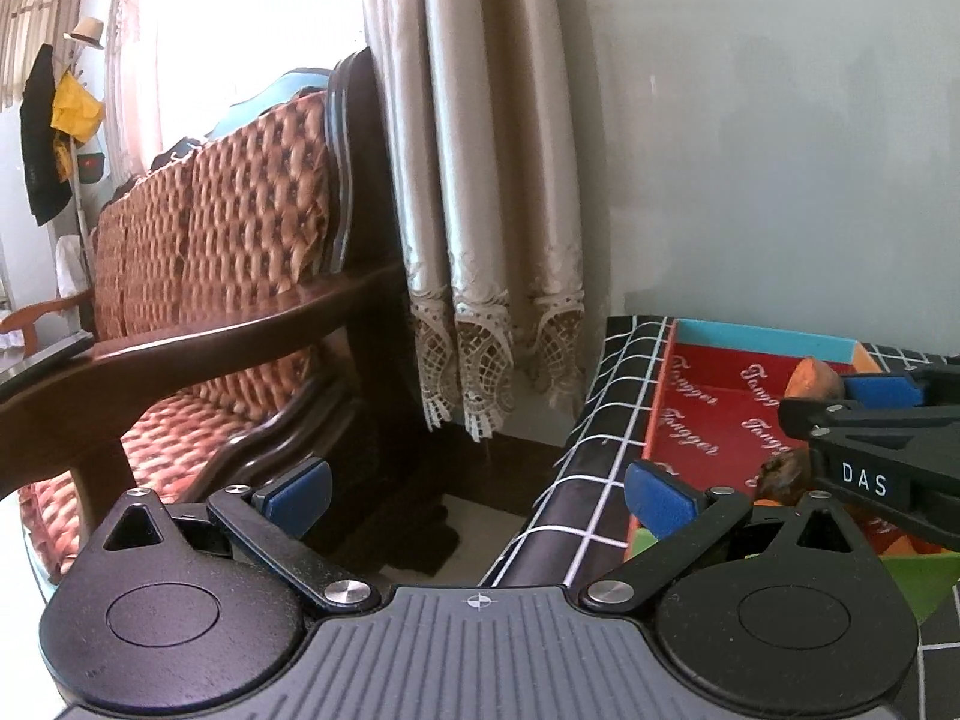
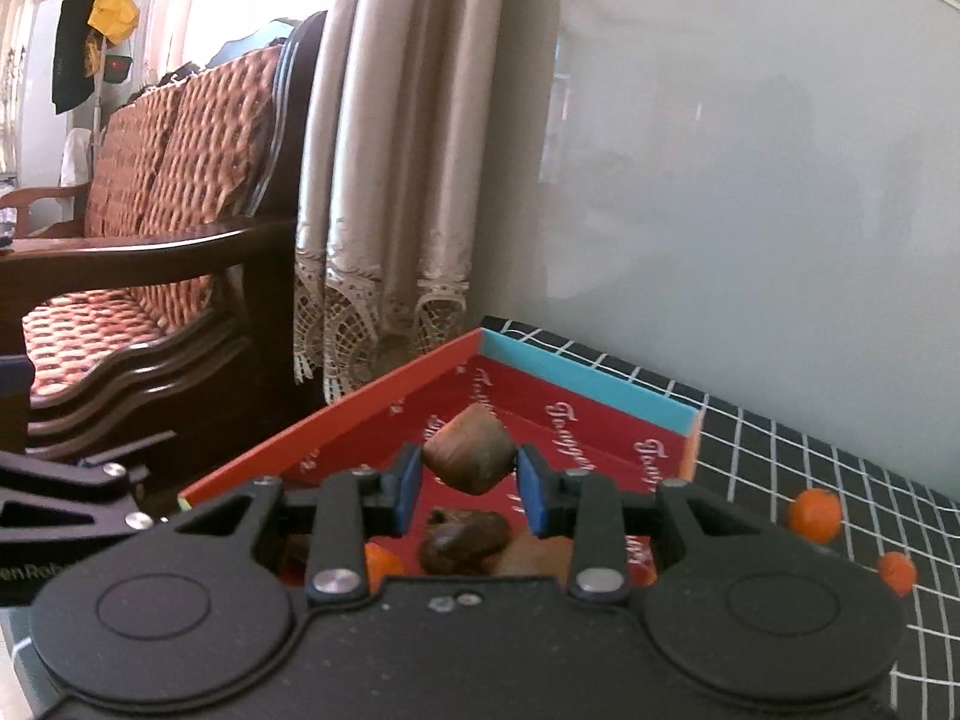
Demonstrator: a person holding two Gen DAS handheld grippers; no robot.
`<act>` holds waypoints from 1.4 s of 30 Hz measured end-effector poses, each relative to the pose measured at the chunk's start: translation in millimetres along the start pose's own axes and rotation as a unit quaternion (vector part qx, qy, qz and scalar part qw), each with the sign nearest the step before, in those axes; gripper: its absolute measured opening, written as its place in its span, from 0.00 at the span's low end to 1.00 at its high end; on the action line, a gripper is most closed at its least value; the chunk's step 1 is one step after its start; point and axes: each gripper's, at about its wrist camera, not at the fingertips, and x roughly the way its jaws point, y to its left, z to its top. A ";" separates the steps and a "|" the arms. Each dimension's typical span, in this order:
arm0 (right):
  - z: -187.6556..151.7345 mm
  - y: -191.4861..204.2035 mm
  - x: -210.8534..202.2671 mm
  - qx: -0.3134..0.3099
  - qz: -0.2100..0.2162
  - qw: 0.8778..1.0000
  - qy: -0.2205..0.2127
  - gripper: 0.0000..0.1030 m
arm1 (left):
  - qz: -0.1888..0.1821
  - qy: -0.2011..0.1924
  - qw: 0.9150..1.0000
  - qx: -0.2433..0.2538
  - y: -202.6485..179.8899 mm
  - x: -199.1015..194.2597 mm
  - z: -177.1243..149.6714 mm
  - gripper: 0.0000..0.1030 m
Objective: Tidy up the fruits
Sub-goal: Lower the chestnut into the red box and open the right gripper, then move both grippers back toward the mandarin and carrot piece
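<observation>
1. We find the right hand-held gripper (image 2: pixel 469 483) clamped on a brown fruit (image 2: pixel 469 450), its blue pads (image 2: pixel 410 480) pressing against both sides of the fruit.
2. The held fruit hangs above the floor of a red box (image 2: pixel 576 420), clear of the contents below it.
3. The box has a red inner floor with white lettering, an orange-red side wall and a light blue far wall (image 2: pixel 588 381).
4. Inside the box, beneath the gripper, lie a dark brown fruit (image 2: pixel 465 540), a paler brown one just beside it to the right, and an orange piece (image 2: pixel 381 564) at the left, partly hidden by the gripper body.
5. The box stands on a table (image 2: pixel 810 468) covered with a black cloth bearing a white grid.
6. Two small orange fruits (image 2: pixel 814 513) lie on the cloth to the right of the box, outside it; the nearer one (image 2: pixel 896 571) is apart from the other.
7. The left hand-held gripper (image 1: pixel 477 495) stands wide open with nothing between its blue pads (image 1: pixel 300 495); it is at the table's left edge, beside the box.
8. In the left wrist view the right gripper reaches in from the right over the box, with the fruit's end (image 1: pixel 813 384) showing.
9. A wooden sofa (image 1: pixel 240 228) with woven cushions and a beige curtain (image 1: pixel 480 180) stand beyond the table.
</observation>
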 end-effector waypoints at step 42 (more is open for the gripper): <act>-59.3 -225.4 -112.5 0.109 -0.207 0.972 -0.015 0.54 | -0.132 -0.043 0.988 0.071 -184.7 -54.0 12.8 1.00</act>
